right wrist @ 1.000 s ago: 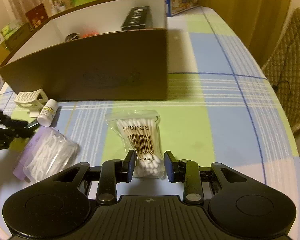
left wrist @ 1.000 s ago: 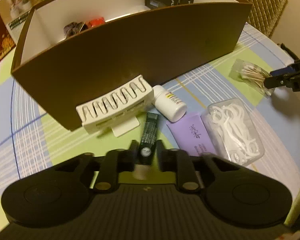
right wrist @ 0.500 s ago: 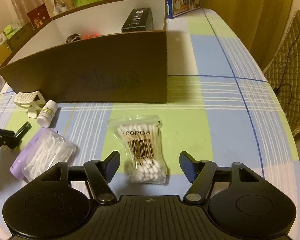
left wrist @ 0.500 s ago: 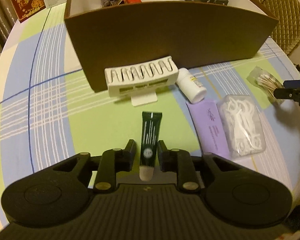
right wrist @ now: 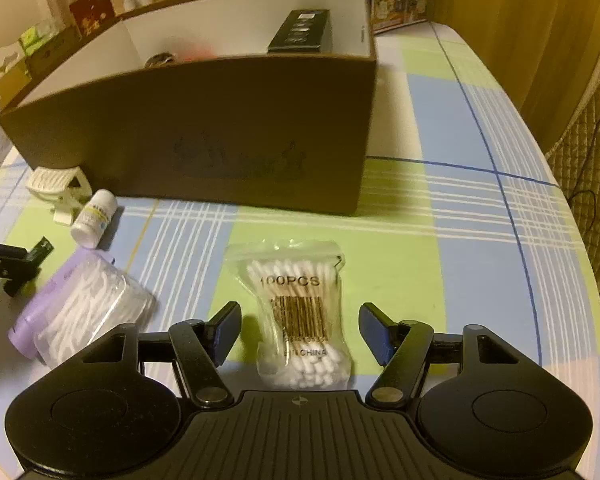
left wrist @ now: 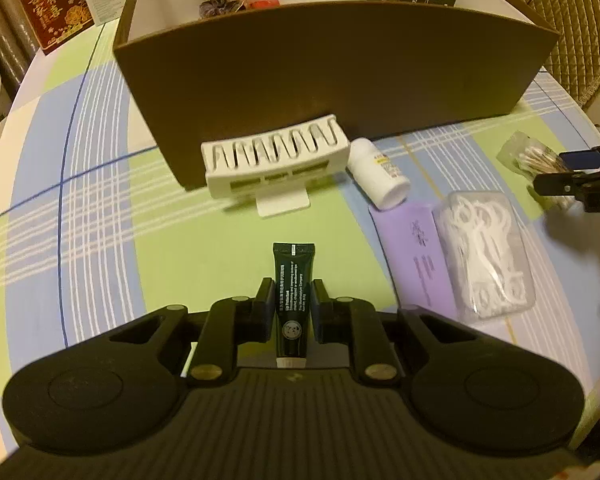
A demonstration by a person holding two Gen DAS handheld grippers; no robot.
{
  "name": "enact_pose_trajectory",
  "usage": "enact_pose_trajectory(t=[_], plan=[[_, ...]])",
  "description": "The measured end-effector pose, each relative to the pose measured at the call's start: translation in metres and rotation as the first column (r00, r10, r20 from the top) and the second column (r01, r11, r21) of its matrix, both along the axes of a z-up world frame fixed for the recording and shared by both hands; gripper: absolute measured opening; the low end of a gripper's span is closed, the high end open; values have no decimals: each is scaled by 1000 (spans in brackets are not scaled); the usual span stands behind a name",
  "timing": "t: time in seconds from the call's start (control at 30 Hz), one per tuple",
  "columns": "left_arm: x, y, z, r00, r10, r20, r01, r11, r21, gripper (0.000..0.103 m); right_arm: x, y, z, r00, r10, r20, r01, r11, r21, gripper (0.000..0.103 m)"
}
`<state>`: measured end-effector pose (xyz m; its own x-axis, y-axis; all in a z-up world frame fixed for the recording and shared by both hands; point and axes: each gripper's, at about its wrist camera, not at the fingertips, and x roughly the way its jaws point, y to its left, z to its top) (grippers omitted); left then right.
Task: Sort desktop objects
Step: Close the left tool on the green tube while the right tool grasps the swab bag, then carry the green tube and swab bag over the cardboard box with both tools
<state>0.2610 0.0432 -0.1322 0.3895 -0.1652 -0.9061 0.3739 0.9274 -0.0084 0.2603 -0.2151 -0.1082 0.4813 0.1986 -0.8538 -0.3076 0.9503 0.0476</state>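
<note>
1. Two grippers work in front of the brown box (left wrist: 332,80), which stands open-topped on the checked tablecloth (left wrist: 100,208).
2. Left gripper (left wrist: 293,304): its jaws are clamped on the black tube (left wrist: 293,280), whose flat crimped end points toward the box and whose white cap sits back between the fingers.
3. Right gripper (right wrist: 300,330): its jaws stand apart and are closing; the cotton swab bag (right wrist: 300,312) lies flat between them, with neither pad touching it.
4. Against the front wall of the box, toward its left end, lies the white slotted rack (left wrist: 276,160); the white pill bottle (left wrist: 380,176) lies on its side just beside the rack.
5. Nearer than the bottle, farther from the box, lies the clear floss pick case (left wrist: 484,252), resting on a purple packet (left wrist: 416,248).
6. Inside the box are a black carton (right wrist: 300,32) at its right end, and a dark round item and something red at its middle, both too hidden to identify.
</note>
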Motion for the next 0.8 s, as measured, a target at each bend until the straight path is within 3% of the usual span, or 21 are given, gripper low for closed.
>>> enact_pose_trajectory(t=[0.07,0.13,0.17,0.3,0.8], plan=[[-4,1,-1,1000,8,-4,-8,1000,-1,15,-4,4,-1,1000,20,16,-19,999,-30,41],[-9,3,-1,1000,11,2,-11,1000,-1,15,-7,6,0,999,30,13,-29,999,-24,27],[-12,3,0,1000,11,5,-11,1000,0,15,-8,6,1,1000,30,6,-30,999,-20,25],[-21,5,3,1000,14,6,-14,1000,8,14,-16,4,5,1000,18,-22,-18,1000,20,23],[-40,9,42,996,34,83,-30,998,-59,14,-40,12,49,999,33,27,-36,992,122,22]])
